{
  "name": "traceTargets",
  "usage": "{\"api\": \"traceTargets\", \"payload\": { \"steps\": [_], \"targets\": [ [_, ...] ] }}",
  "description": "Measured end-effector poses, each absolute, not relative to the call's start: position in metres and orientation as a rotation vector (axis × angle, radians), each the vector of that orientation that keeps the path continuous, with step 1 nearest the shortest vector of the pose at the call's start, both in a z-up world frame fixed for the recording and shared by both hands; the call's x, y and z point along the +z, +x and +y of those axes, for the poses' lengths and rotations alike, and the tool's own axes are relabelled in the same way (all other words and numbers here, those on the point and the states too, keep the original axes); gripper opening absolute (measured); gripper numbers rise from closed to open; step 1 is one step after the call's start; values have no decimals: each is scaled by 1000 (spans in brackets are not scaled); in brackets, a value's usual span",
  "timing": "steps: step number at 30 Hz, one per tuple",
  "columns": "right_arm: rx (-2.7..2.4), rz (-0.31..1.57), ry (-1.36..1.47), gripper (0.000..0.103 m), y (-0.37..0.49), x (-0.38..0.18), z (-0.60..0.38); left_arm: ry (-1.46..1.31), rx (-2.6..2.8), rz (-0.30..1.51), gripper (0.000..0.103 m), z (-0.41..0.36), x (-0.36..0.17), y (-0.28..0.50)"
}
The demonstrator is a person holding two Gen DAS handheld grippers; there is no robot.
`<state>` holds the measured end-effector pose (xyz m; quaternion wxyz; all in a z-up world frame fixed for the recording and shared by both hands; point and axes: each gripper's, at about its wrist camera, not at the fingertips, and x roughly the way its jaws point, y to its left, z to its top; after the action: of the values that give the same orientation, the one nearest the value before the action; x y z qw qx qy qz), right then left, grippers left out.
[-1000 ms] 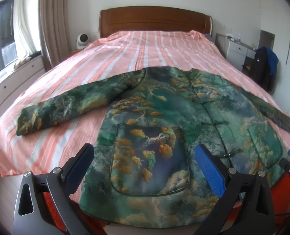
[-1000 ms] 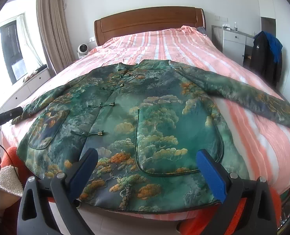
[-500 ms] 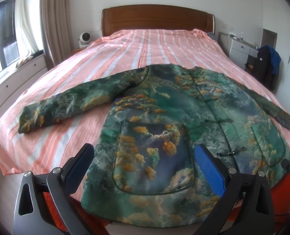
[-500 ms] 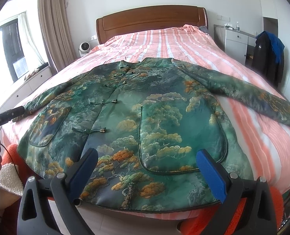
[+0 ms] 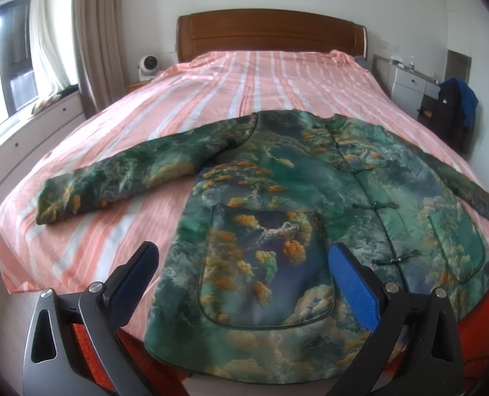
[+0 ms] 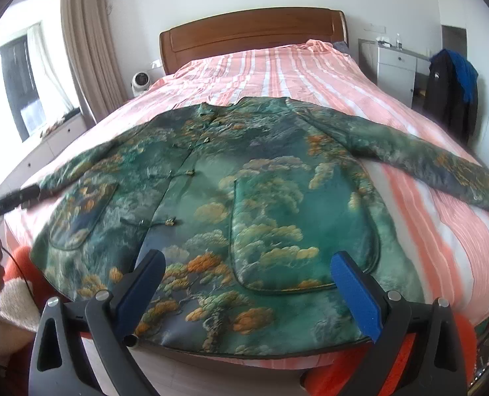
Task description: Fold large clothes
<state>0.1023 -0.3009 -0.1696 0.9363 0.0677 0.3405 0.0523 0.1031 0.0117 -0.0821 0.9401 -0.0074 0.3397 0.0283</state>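
Jacket is lying flat on the bed, front side up, buttoned down the middle. Its long way is running from the hem, close to you, up to the collar near the headboard. Both sleeves are sticking out sideways, one to each side.

You are holding the left hand-held gripper just above the hem on the left half of the jacket, over the left pocket. Its blue pads are standing wide apart and holding nothing. You are holding the right hand-held gripper above the hem on the right half, near the right pocket. It is wide apart too, with nothing in it.

The left sleeve is lying off to the left and further up the bed, so the left hand-held gripper is the nearer one for it. The right sleeve is lying off to the right, so the right one is nearer to that.

I think nothing is folded yet. I think a good first move is reaching out and up the bed to a sleeve and bringing it across the body. The jacket looks thick and puffy, so it may spring back open.
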Motion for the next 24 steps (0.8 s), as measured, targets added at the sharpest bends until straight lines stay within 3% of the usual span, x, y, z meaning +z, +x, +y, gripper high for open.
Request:
{"api": "traceTargets", "payload": {
  "steps": [7, 11, 16, 18, 20, 21, 24],
  "targets": [
    [-73, 680, 455, 99, 135, -162, -446, -31, 84, 677, 102, 21, -79, 101],
    [-332, 654, 789, 99, 140, -200, -584, -39, 99, 679, 102, 26, -80, 98],
    [-434, 530, 1121, 94, 137, -245, -675, -27, 110, 694, 102, 23, -83, 100],
    [-412, 454, 1179, 75, 146, -247, -690, -29, 111, 700, 102, 22, -84, 103],
    [-450, 478, 1171, 24, 162, -246, -698, -27, 112, 702, 102, 20, -85, 105],
    [-488, 502, 1128, 15, 169, -240, -696, -25, 112, 699, 102, 20, -84, 105],
    [-451, 492, 948, 14, 199, -187, -668, -27, 120, 681, 102, 23, -86, 103]
  ]
}}
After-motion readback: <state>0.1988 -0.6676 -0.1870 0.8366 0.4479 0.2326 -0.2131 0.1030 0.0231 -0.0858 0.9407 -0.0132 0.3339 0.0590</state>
